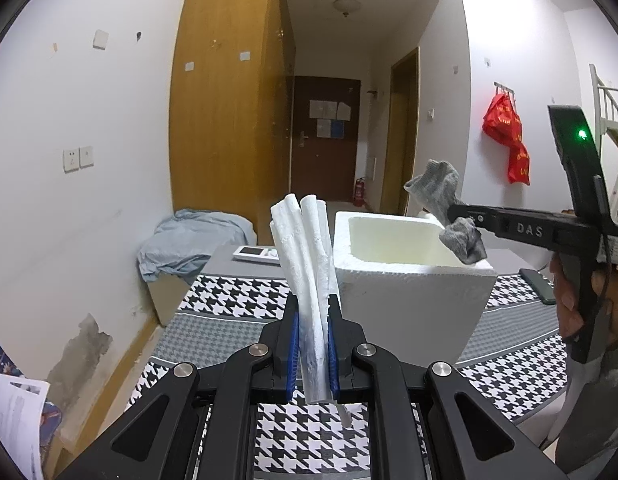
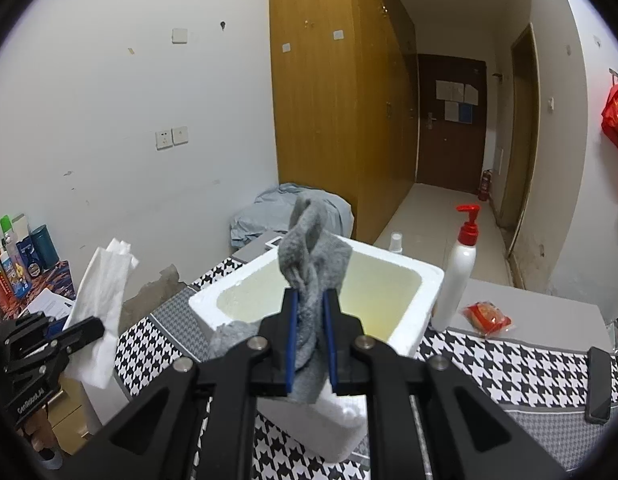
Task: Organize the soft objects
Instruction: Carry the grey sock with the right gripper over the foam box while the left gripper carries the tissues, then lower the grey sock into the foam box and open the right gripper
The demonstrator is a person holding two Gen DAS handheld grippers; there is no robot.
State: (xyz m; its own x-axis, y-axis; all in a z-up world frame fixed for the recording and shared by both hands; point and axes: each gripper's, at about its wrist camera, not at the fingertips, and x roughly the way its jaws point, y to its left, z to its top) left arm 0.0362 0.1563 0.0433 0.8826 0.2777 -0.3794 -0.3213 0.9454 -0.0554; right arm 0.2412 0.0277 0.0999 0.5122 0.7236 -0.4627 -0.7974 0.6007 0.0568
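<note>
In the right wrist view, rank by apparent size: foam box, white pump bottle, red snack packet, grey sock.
1. Foam box
2. Grey sock, though nearness to the camera inflates it
3. White pump bottle
4. Red snack packet

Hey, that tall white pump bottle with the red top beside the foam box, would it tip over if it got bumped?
Probably, yes. The white pump bottle with the red top is tall and narrow on a small base, so a nudge near its top would likely topple it. It looks like smooth plastic, perhaps slippery. It stands close beside the white foam box, which might catch it.
</note>
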